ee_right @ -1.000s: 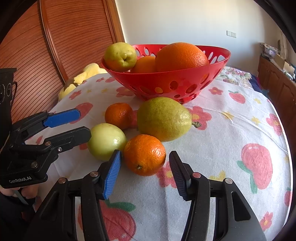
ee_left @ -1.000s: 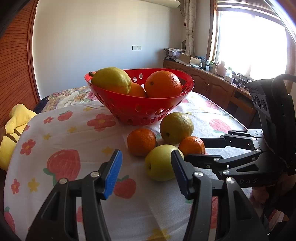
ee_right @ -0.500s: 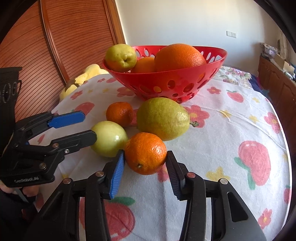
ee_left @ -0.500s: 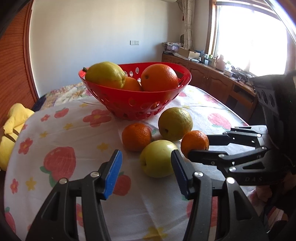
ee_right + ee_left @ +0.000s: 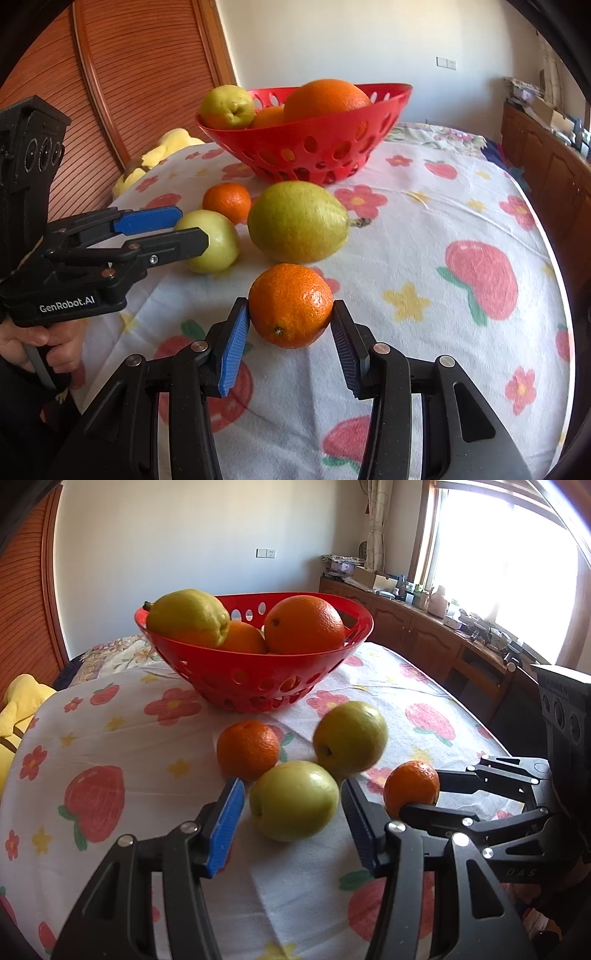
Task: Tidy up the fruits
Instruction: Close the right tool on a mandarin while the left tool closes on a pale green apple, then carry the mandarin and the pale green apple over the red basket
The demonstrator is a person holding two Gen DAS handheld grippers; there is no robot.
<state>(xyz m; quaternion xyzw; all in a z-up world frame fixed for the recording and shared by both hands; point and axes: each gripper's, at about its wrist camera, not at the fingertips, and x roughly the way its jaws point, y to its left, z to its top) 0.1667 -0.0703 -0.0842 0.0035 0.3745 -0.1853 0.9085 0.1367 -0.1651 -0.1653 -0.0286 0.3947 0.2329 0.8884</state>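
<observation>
Only our right wrist view shows our right gripper (image 5: 290, 325) clamping the orange (image 5: 290, 305) before the basket (image 5: 314, 147); the left gripper (image 5: 291, 808) straddles the apple (image 5: 294, 800), unclosed.

I count one red basket (image 5: 258, 679) at upper centre of the left wrist frame, holding three fruits: one yellow-green pear (image 5: 186, 616) at its left rim and two oranges, a large one (image 5: 304, 624) on the right and another (image 5: 242, 637) half hidden between them. Below the basket lie four loose fruits on the flowered cloth (image 5: 110, 731): two small oranges (image 5: 247, 749) (image 5: 412, 786), one green apple (image 5: 293, 799) and one more pear (image 5: 351, 738). I see two tools, left (image 5: 291, 829) and right (image 5: 290, 341).
</observation>
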